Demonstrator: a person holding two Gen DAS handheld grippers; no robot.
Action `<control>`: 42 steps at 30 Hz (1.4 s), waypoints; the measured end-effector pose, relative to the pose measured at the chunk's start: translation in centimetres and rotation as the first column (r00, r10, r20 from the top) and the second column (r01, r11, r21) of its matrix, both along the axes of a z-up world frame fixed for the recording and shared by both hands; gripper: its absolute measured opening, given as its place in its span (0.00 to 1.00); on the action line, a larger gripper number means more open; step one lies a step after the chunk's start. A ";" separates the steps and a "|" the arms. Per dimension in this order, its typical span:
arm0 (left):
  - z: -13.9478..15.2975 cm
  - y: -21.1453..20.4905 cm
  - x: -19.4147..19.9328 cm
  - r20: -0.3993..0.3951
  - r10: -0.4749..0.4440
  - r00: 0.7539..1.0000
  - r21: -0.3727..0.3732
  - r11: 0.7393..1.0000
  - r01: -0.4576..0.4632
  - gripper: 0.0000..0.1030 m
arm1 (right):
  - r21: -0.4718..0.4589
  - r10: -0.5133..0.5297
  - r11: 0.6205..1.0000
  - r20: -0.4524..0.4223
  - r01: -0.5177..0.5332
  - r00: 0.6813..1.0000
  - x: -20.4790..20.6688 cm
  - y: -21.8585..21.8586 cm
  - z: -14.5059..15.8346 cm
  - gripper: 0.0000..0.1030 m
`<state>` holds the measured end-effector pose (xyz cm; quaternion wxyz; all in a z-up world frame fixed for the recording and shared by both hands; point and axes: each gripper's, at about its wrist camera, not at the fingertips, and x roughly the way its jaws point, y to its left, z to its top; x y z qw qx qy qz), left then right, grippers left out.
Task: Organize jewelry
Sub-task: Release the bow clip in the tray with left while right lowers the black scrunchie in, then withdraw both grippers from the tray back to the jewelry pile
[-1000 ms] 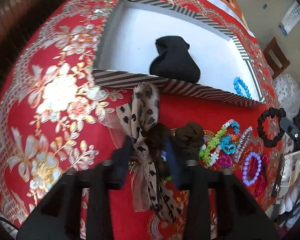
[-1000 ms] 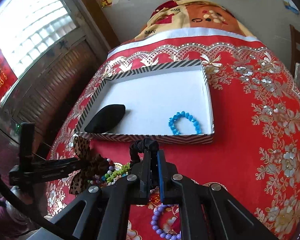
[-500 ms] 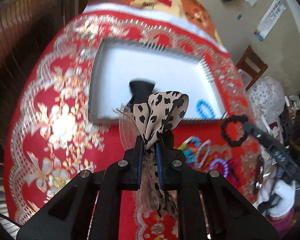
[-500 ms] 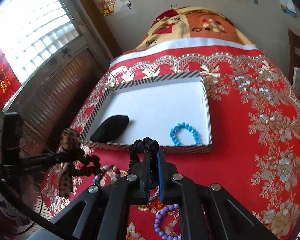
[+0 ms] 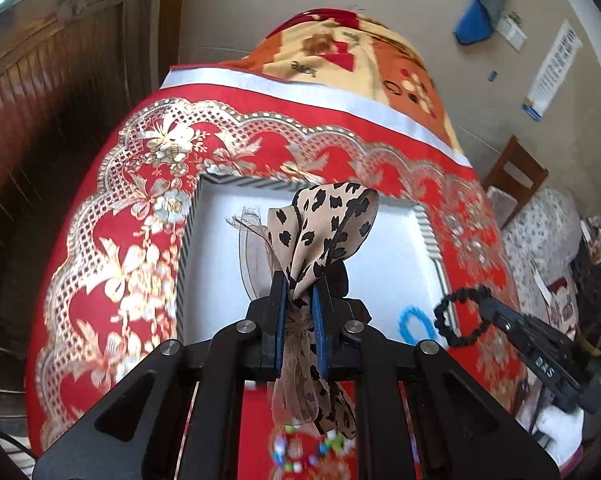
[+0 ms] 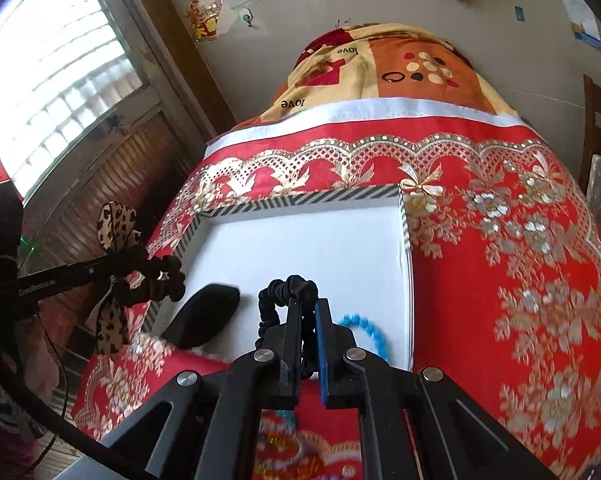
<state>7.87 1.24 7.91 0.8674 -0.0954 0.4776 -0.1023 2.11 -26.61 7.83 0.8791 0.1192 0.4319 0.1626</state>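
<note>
- Left wrist view: my left gripper (image 5: 300, 304) has its fingers closed tight on the knot of the leopard-print bow (image 5: 324, 224); the loops stand up ahead of the pads and the tails hang down below them. The jaws have just been closing, with the bow between them.
- The bow is lifted clear of the red tabletop cloth (image 5: 112, 248), in front of the striped tray (image 5: 428, 232), whose white floor lies ahead and below.
- I judge this the carry step: the next move calls for bringing the bow over the tray floor, lowering, then opening the fingers.
- The gripper points steeply down toward the tray.
- Right wrist view: my right gripper (image 6: 304, 320) is pinched fully closed on the black scrunchie (image 6: 288, 292), which loops up and to the left of the pads.
- It hangs over the tray's near edge, near the blue bead bracelet (image 6: 364, 328) and a black pouch-like item (image 6: 204, 312) lying in the tray.
- This gripper tilts down too; its release needs a bare patch between those two.
</note>
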 end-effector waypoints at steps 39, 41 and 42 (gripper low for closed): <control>-6.1 0.2 4.6 -0.033 0.149 0.988 0.224 0.965 -0.138 0.48 | -0.059 -0.014 0.998 -0.154 0.005 0.988 7.6 0.0 -7.1 0.26; -5.7 -0.1 3.6 -0.027 0.153 0.988 0.245 0.959 -0.142 0.48 | -0.054 -0.020 0.998 -0.131 0.013 0.991 6.6 0.1 -6.0 0.28; -5.5 -0.2 3.1 -0.024 0.158 0.987 0.250 0.957 -0.147 0.48 | -0.050 -0.023 0.999 -0.125 0.016 0.992 6.3 0.1 -5.7 0.31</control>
